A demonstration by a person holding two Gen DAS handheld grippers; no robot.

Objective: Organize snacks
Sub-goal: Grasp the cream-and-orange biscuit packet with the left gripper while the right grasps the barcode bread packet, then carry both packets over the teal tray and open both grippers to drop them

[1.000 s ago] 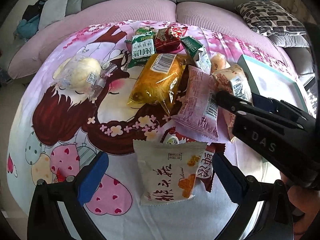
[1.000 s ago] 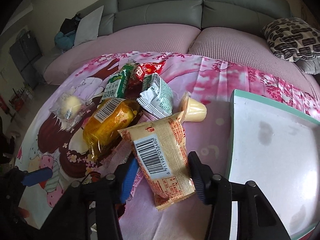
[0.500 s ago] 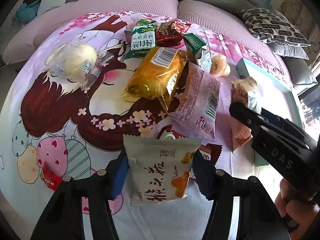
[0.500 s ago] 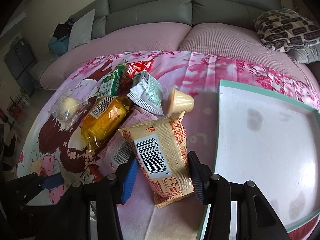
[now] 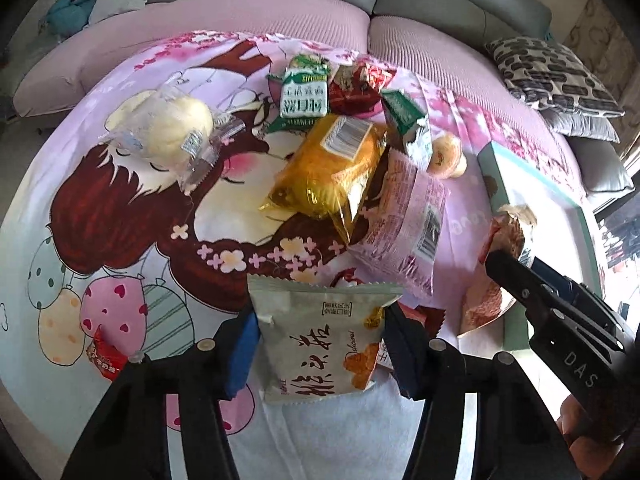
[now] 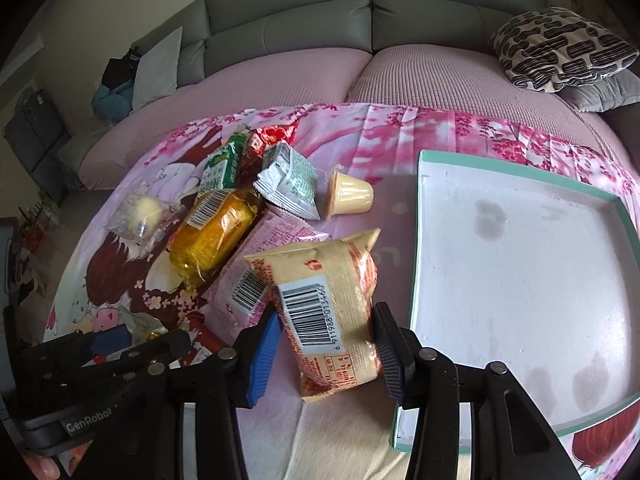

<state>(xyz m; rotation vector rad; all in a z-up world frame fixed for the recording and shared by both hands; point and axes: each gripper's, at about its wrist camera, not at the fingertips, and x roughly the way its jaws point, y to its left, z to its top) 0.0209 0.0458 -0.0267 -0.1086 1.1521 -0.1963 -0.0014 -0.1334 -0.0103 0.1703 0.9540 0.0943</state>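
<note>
Left gripper clamps white snack bag; right gripper clamps cream pkt beside tray.

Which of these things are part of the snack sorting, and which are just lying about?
Job: cream barcode packet in right gripper; white packet in left gripper; yellow packet; pudding cup; white tray.
Lying about: patterned cushion; grey sofa.

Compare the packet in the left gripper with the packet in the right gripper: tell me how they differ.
The white packet shows large dark characters and an orange picture; the cream packet shows a barcode label and red print. The white packet is squarer, the cream packet longer and narrower. The cream packet is lifted, tilted, beside the teal-rimmed tray; whether the white packet is off the cloth, I cannot tell. Both are sealed and clamped between jaws.
</note>
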